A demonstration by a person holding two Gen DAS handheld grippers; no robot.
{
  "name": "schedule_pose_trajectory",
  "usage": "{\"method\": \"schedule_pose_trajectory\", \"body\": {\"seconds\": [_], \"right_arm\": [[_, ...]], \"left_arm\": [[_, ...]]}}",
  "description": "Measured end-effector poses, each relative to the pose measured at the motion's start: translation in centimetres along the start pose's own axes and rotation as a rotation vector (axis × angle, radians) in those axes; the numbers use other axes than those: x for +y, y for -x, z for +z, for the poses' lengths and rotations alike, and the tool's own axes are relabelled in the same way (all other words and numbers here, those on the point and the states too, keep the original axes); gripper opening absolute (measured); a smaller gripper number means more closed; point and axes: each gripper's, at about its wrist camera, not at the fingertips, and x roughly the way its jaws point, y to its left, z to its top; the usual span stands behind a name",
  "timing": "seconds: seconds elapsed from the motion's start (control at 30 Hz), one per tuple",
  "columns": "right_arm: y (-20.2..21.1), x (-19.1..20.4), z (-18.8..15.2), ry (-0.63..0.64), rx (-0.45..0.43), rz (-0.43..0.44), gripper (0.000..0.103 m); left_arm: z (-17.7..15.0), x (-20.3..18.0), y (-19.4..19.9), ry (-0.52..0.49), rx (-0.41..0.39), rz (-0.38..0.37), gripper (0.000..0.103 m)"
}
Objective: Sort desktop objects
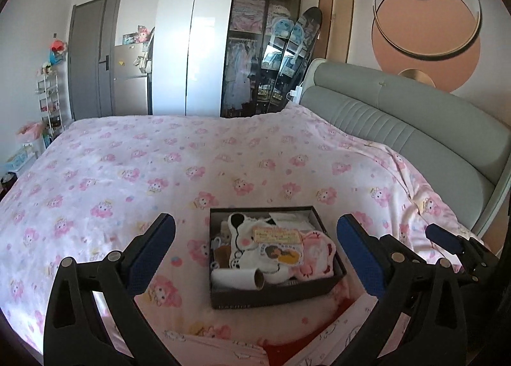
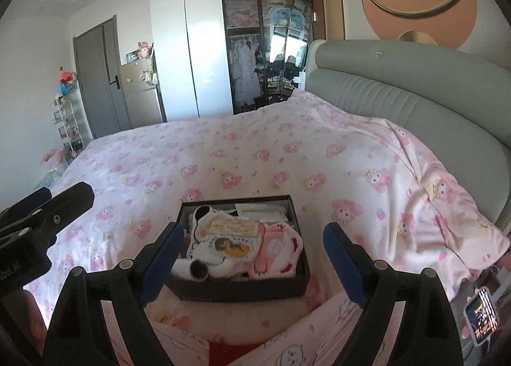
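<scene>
Pink-print bed fills frame; one dark box lower centre, one cardboard tube inside. Left gripper and right gripper: two, both wide, empty.

Pink-quilted bed, grey headboard, white wardrobe, grey door.

Open bedspread around full box
</scene>
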Motion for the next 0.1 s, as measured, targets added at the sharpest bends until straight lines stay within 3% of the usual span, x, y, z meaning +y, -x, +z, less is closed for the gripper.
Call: {"method": "schedule_pose_trajectory", "body": {"seconds": [0.1], "right_arm": [[0.32, 0.32, -0.51, 0.004, 0.009, 0.005, 0.088]], "left_arm": [[-0.85, 0.08, 0.33, 0.009, 0.016, -0.002, 0.102]]}}
